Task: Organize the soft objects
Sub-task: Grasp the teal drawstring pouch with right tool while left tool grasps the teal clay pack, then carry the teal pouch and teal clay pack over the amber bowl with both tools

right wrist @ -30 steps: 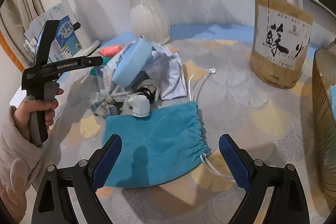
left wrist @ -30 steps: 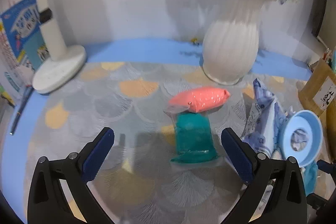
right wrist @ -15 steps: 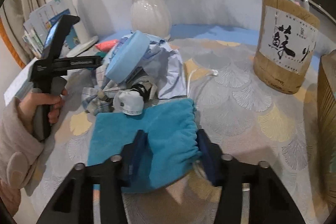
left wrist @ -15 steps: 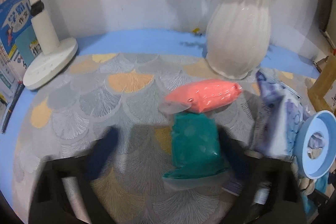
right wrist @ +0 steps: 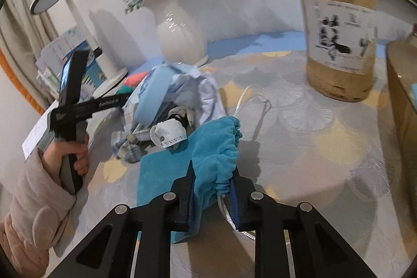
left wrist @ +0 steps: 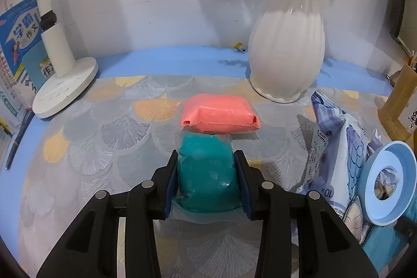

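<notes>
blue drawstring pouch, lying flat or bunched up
Partly bunched: the right gripper, jaws closing, pinches the blue pouch at its gathered mouth; the rest lies flat.

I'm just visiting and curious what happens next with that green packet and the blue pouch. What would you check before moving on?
1. Left tool shut on the teal packet: ok.
2. Right tool on the blue drawstring pouch, jaws closing on its gathered mouth: ok.
3. Pouch mouth open enough for the packet: not ok, bunched.
4. Pink packet clear of the teal one: cannot tell, they look touching.
5. White cord free of the tool: cannot tell.
</notes>
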`<state>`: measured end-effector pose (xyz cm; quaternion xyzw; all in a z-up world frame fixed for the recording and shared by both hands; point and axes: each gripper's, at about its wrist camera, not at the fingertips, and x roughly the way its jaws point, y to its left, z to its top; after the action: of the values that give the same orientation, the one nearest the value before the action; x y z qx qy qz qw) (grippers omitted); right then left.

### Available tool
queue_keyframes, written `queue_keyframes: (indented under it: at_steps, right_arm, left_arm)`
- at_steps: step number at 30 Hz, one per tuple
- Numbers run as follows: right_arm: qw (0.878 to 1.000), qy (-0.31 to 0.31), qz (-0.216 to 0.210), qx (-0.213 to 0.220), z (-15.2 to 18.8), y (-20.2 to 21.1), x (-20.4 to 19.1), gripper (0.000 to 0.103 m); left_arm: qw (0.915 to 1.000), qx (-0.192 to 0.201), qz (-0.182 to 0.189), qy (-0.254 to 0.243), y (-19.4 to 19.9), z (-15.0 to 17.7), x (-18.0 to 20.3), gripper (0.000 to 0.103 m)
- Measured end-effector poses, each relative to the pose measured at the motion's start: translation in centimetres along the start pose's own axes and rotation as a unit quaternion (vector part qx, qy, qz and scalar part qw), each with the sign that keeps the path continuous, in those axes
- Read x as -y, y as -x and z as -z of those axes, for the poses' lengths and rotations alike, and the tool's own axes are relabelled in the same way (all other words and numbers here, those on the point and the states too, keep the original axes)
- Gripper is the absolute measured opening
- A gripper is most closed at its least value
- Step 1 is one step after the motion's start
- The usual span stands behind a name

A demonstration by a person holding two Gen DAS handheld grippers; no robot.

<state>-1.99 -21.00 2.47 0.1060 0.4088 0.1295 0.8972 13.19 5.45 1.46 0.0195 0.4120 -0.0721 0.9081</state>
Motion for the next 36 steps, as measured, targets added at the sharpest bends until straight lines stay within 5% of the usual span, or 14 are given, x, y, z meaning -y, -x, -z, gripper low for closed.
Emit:
queue_keyframes:
  at_steps: [19, 36]
  right_arm:
    - [0.994, -0.063, -0.035, 0.084, 1.5, 4.9, 2.1, 0.02]
    - [0.985, -0.072, -0.082, 0.134, 2.7, 10.2, 1.6, 0.02]
  left_arm:
    - [0.9993, -0.001, -0.022, 0.03, 3.1, 3.5, 0.6, 0.036]
    - [0.9947, -0.011, 0.034, 0.097, 10.3, 9.5, 0.5, 0.036]
